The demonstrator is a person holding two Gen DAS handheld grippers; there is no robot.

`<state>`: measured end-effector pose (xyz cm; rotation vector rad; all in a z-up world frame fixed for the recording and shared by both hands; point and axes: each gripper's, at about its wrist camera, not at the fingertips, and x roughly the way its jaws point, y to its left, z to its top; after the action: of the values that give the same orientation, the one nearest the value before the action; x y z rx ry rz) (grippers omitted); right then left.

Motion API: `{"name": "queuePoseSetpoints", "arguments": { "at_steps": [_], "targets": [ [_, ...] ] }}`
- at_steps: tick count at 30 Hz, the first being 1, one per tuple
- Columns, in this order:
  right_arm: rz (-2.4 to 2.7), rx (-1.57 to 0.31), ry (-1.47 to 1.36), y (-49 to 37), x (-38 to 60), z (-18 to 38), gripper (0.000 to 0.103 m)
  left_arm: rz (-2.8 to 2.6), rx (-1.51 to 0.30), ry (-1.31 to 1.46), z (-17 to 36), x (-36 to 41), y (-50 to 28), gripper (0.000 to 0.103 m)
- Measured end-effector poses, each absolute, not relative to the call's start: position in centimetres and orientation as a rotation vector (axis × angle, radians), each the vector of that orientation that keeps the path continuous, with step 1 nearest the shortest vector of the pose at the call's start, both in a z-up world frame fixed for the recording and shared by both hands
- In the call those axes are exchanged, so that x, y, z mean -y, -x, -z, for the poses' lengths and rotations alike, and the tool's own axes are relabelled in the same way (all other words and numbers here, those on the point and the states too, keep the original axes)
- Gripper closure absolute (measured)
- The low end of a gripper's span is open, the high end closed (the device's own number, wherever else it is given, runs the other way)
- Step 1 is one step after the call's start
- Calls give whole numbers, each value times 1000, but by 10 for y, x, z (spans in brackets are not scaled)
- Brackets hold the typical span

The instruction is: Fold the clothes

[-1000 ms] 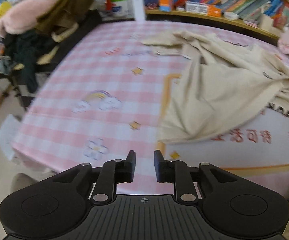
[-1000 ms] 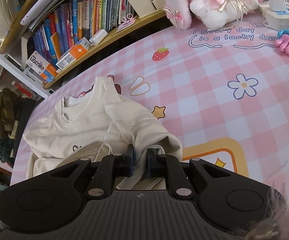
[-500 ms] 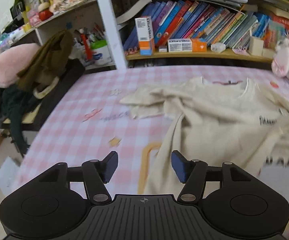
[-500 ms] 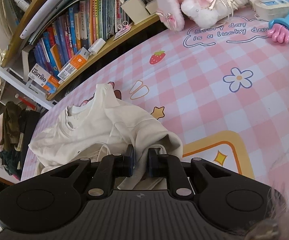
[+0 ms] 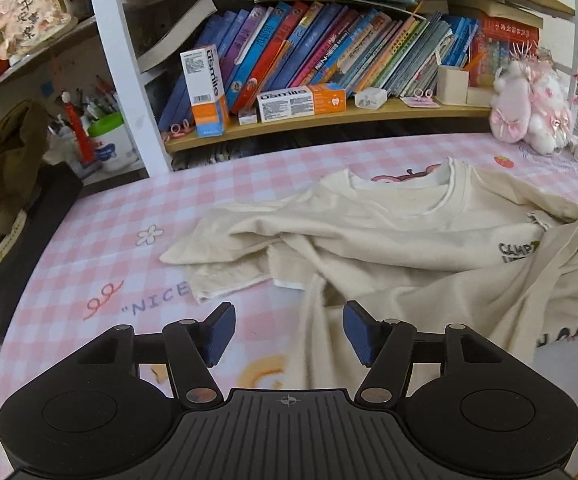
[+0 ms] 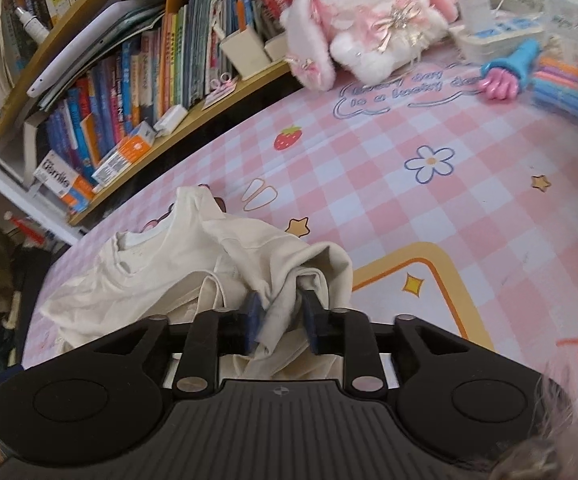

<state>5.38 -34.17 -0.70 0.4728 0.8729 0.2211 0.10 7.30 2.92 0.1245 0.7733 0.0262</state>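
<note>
A cream T-shirt (image 5: 389, 248) lies crumpled on the pink checked tablecloth (image 5: 101, 240), collar toward the bookshelf, one sleeve spread to the left. My left gripper (image 5: 287, 330) is open and empty, just above the cloth near the shirt's lower left edge. In the right wrist view the same shirt (image 6: 177, 268) is bunched up. My right gripper (image 6: 279, 320) has its jaws parted a little, with a fold of the shirt's fabric lying between the blue pads (image 6: 254, 322).
A bookshelf (image 5: 329, 64) runs along the table's far edge. A pink plush rabbit (image 6: 365, 24), a power strip (image 6: 497, 36) and a blue-pink toy (image 6: 509, 76) sit at the far right. Dark clothes (image 5: 1, 176) hang off the left side.
My left gripper opened wide and tilted up toward the shirt and shelf. My right gripper's jaws have parted slightly around the fabric they held shut.
</note>
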Motion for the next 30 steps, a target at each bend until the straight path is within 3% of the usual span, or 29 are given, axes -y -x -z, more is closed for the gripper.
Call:
{"name": "queuePoseSetpoints", "arguments": {
  "at_steps": [3,14,21,30],
  "targets": [
    [-166,-856,-444,-44,328,0,66,-5,-755,-108,-29,-95,-12,42],
    [11,-842,-414,-10,284,-11,62,46,-783,-15,-14,-147,-67,42],
    [-33,-883,-429,-8,240,-12,41,255,-677,-102,-30,-111,-66,42],
    [17,-872,-382,-4,217,-30,38,353,-684,-242,-22,-71,-80,42]
  ]
}}
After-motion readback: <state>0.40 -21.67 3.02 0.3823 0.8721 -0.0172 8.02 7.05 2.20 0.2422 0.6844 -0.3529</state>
